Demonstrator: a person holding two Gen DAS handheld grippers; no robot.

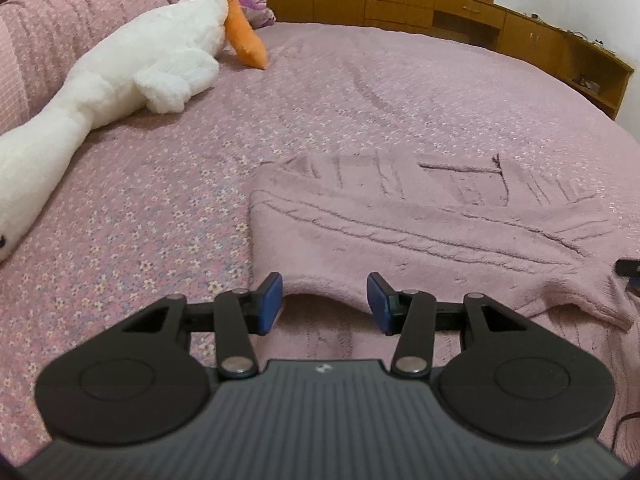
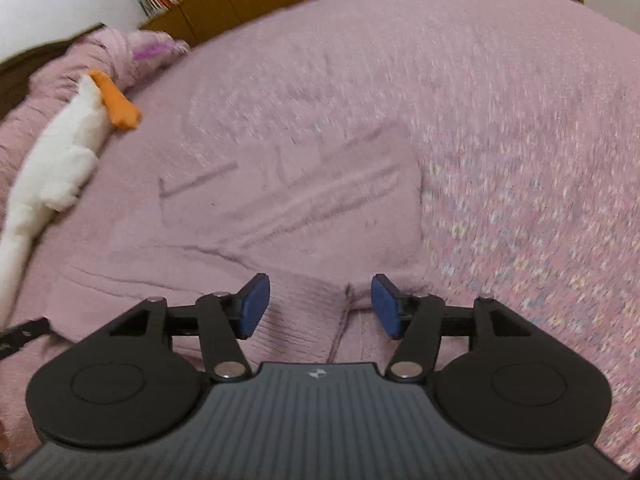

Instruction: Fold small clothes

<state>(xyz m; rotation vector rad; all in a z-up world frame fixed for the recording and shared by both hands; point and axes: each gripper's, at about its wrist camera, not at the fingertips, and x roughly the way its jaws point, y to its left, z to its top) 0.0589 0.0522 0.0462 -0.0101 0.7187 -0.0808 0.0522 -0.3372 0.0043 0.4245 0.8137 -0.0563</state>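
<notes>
A fuzzy mauve knitted sweater (image 1: 420, 232) lies partly folded on the pink bedspread. It also shows in the right wrist view (image 2: 288, 216), which is blurred. My left gripper (image 1: 325, 300) is open, its blue pads on either side of the sweater's near folded edge, holding nothing. My right gripper (image 2: 320, 304) is open over the sweater's near right part, above a ribbed band with a seam (image 2: 344, 320). A tip of the right gripper (image 1: 628, 270) shows at the right edge of the left wrist view.
A big white plush goose with orange beak (image 1: 132, 68) lies along the bed's left side, also in the right wrist view (image 2: 68, 152). Pink pillows (image 1: 52, 28) sit behind it. Wooden cabinets (image 1: 460, 12) run round the far side of the bed.
</notes>
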